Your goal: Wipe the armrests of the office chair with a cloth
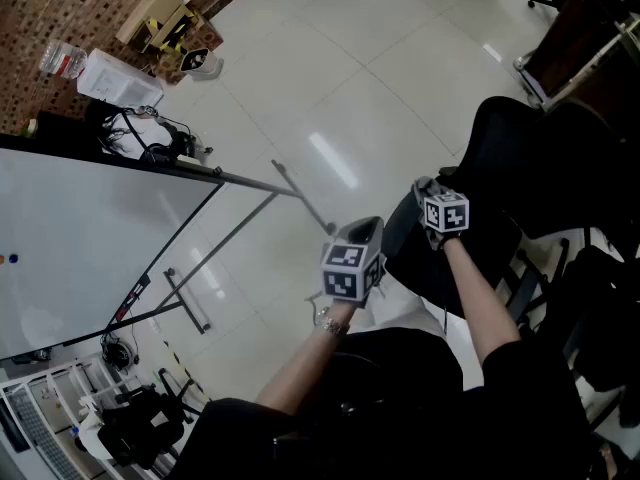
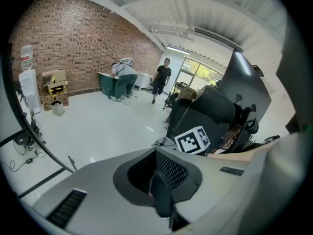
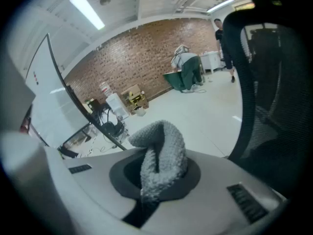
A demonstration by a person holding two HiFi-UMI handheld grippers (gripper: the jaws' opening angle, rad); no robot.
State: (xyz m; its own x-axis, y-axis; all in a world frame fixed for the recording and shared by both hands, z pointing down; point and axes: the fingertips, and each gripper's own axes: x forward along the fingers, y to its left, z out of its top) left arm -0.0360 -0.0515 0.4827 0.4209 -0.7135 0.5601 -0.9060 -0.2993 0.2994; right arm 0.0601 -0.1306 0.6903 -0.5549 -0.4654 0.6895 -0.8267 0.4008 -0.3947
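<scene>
A black office chair [image 1: 530,168] stands at the right of the head view; its mesh back [image 3: 274,82] fills the right side of the right gripper view. My right gripper [image 1: 424,190] is held up beside the chair's front, shut on a grey fluffy cloth [image 3: 159,155] that bulges out between its jaws. My left gripper [image 1: 366,234] hangs just left of it, over the floor, its jaws together with nothing between them. From the left gripper view I see the right gripper's marker cube [image 2: 194,140], a bit of the cloth [image 2: 164,142] and the chair [image 2: 210,109] behind it. I cannot make out an armrest clearly.
A whiteboard on a metal stand [image 1: 90,238] fills the left. Boxes and a water bottle [image 1: 160,28] sit by the brick wall. More black chairs [image 1: 600,308] crowd the right. Two people [image 2: 142,80] stand far off across the pale tiled floor [image 1: 330,78].
</scene>
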